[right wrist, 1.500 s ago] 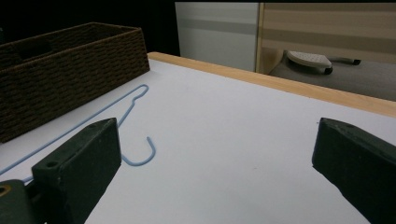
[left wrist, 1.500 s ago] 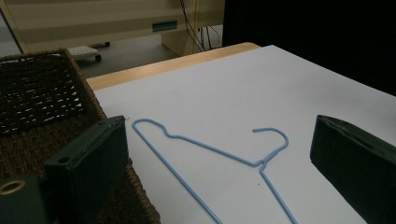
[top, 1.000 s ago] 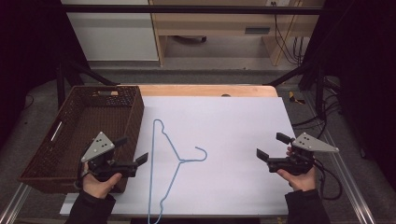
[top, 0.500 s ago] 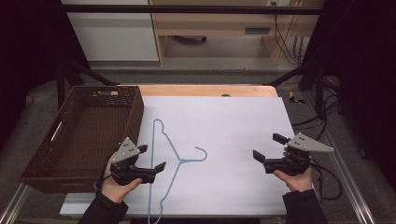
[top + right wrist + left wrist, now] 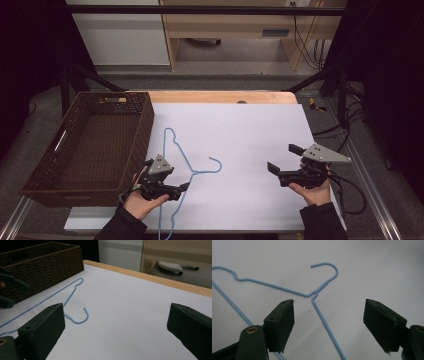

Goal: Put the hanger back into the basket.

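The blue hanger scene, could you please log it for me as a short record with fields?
Item: blue wire hanger, lying flat on the white table sheet
Hook: points toward the person's right
Left gripper: open, jaws either side of the hanger's neck, not gripping
Right gripper: open, apart from the hanger, above bare sheet
Container: brown wicker basket at the table's left, nothing visible inside

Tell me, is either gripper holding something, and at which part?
Nothing is held. Both the left gripper and the right gripper are open; the hanger lies on the table.
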Demonstrator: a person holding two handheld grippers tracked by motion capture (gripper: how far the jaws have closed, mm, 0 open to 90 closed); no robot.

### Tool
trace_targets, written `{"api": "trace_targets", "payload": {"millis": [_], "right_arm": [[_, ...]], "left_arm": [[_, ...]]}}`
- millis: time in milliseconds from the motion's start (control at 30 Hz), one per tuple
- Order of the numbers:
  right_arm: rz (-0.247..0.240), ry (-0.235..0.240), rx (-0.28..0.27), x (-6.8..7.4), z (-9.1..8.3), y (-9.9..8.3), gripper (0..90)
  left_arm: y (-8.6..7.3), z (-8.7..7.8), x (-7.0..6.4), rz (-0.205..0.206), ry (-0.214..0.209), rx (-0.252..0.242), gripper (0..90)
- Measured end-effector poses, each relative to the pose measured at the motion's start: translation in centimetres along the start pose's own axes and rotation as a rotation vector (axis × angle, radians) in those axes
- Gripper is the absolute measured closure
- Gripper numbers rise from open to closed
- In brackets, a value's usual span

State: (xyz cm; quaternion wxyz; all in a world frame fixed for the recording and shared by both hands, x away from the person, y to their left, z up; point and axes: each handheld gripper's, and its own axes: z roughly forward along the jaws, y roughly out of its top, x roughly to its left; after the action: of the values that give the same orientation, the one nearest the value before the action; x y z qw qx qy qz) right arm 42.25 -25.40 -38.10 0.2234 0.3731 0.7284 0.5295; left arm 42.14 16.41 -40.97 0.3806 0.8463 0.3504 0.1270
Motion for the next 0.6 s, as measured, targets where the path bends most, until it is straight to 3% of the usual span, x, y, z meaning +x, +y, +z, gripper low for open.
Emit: {"api": "trace_targets", "payload": {"millis": [233,600], "right_arm": [[-0.005,0.006,0.010,0.3,0.3,0.0,2.1],[-0.010,0.009,0.018,0.4,0.6,-0.1,2.0]], "left_arm": [[0.3,2.3,-0.4,0.001,0.020,0.110,32.2],[-0.4,4.6,-0.7,-0.003,0.041,0.206,49.0]]}}
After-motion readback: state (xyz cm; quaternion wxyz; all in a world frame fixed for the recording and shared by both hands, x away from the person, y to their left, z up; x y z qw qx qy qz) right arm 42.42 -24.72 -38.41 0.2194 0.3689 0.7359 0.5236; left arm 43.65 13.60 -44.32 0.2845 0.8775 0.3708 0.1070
